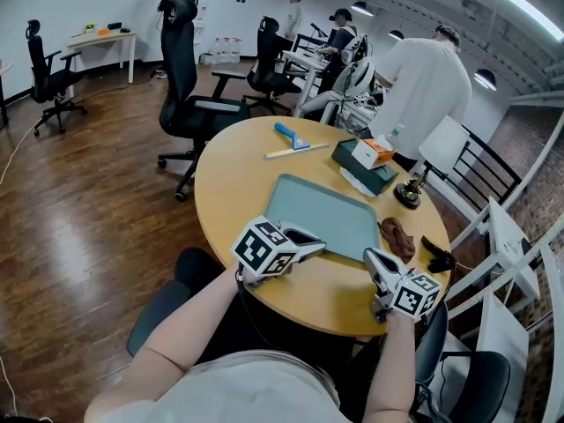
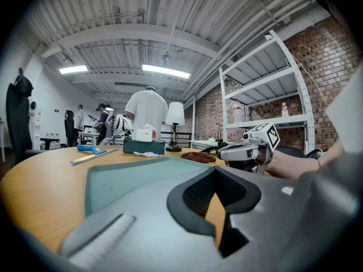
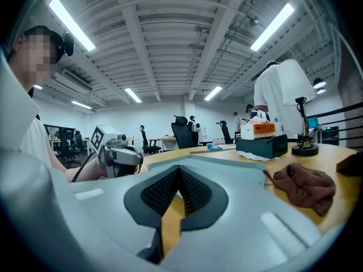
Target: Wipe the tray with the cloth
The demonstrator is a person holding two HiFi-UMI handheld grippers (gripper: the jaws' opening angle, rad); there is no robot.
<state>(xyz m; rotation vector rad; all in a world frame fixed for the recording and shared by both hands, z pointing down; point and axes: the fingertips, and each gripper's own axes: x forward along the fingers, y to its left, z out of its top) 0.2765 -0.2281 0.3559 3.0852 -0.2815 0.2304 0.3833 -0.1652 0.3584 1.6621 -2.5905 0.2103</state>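
A grey-green tray point(image 1: 322, 211) lies on the round wooden table point(image 1: 233, 183), in front of me. The brown cloth point(image 1: 397, 236) sits crumpled on the table just off the tray's right edge, and nothing touches it. My left gripper point(image 1: 310, 239) rests at the tray's near left corner, jaws shut and holding nothing. My right gripper point(image 1: 377, 263) is near the tray's near right corner, a little short of the cloth, also shut and holding nothing. In the left gripper view the tray point(image 2: 130, 177) lies ahead and the cloth point(image 2: 198, 157) beyond it. The right gripper view has the cloth point(image 3: 306, 187) to the right.
A tissue box on a dark green box point(image 1: 368, 159), a small lamp point(image 1: 410, 188), a blue scraper with a ruler point(image 1: 291, 139) and a black object point(image 1: 438, 256) also stand on the table. Office chairs point(image 1: 189, 95) and several people stand beyond it.
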